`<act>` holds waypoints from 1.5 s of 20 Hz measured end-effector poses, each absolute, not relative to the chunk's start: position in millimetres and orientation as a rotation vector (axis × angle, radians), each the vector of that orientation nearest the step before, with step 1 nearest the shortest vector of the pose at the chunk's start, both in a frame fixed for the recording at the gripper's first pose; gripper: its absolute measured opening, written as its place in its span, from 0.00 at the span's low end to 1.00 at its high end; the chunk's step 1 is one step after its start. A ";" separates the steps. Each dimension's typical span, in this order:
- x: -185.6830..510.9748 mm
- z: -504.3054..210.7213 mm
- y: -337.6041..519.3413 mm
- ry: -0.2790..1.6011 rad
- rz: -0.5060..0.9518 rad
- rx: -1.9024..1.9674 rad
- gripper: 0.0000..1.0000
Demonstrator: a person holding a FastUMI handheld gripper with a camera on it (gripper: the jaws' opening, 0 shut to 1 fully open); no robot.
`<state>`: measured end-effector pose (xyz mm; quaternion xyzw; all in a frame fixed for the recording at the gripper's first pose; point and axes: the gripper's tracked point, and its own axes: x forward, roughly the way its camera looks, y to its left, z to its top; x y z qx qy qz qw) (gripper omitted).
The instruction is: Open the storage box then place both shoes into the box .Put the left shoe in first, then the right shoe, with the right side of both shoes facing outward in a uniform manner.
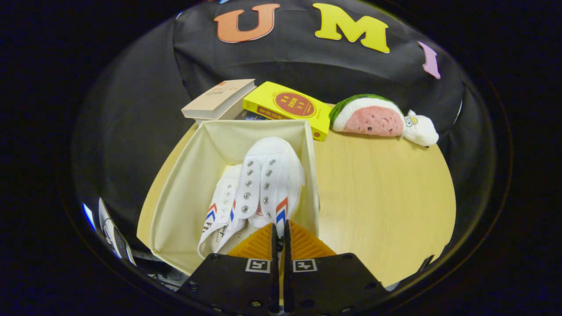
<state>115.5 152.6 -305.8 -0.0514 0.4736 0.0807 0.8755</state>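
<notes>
On a pale wooden table (386,193), an open cream fabric storage box (184,184) holds two white lace-less shoes (268,184) with red-and-blue chevrons; the gripper (281,230), fingers pressed nearly together, grips the nearer shoe's heel.

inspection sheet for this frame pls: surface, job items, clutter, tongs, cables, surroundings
Surface: round light wood table, bare to the right of the box.
Job's things: open cream fabric box on the table; two white shoes inside, one lying over the other, toes pointing away from the tongs.
Clutter: beige book and yellow book beyond the box; watermelon plush with a small white plush beside it at the far edge.
Grippers: tongs nearly closed, over the box's near edge at the upper shoe's heel; whether they pinch it cannot be told.
Cables: nothing seen.
Surroundings: black cloth wall behind the table.
</notes>
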 end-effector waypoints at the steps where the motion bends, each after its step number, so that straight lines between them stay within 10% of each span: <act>1: 114.8 -306.6 150.9 0.989 0.172 -0.113 0.07; 10: 97.9 -246.3 150.6 0.817 0.194 -0.111 0.91; 30: 72.4 1.2 29.9 0.197 -0.026 -0.094 0.96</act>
